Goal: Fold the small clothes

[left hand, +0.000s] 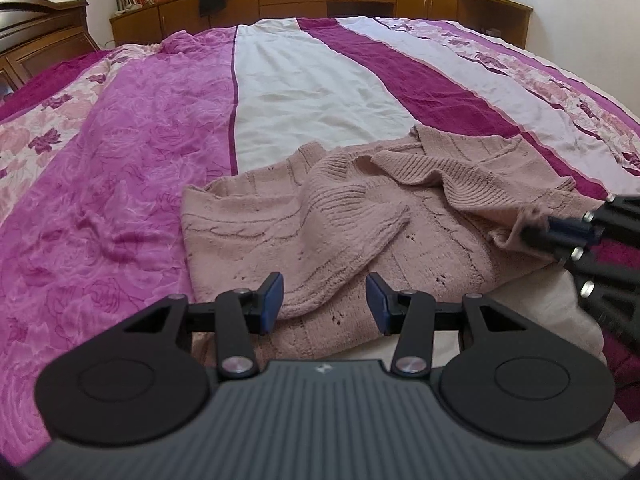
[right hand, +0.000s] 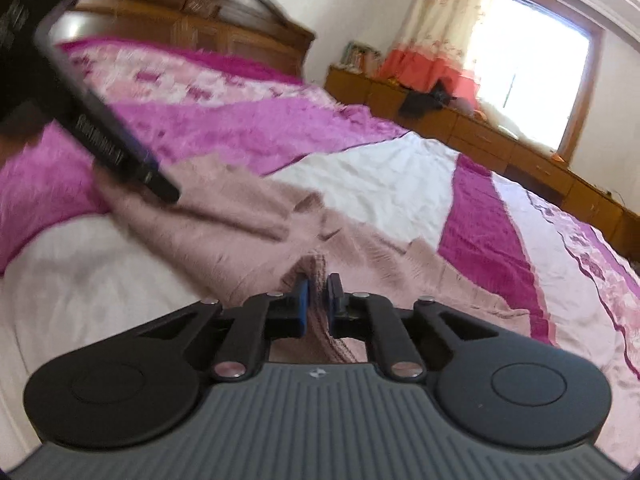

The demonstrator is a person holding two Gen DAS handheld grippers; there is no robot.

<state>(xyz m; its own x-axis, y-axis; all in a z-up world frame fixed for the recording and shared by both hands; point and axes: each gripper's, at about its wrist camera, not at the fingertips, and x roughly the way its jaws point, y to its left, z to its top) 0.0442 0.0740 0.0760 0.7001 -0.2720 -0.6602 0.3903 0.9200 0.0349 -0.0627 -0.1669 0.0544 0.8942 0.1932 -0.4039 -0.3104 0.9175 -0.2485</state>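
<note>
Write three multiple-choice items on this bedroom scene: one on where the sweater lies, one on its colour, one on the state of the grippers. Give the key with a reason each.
1. Where does the knit sweater lie?
A. On the wooden cabinets
B. On the bedspread, near its close edge
C. On the floor

2. What colour is the sweater?
A. Dusty pink
B. Navy blue
C. Bright green

3. Which gripper is closed on the knit?
A. Left gripper only
B. Both
C. Right gripper only

Key:
1 B: the left wrist view shows it spread on the striped magenta, pink and white cover, in front of the gripper.
2 A: both views show a pale dusty-pink knit.
3 C: the right jaws pinch a bunch of fabric, while the left jaws stand wide apart over a sleeve, gripping nothing.
</note>
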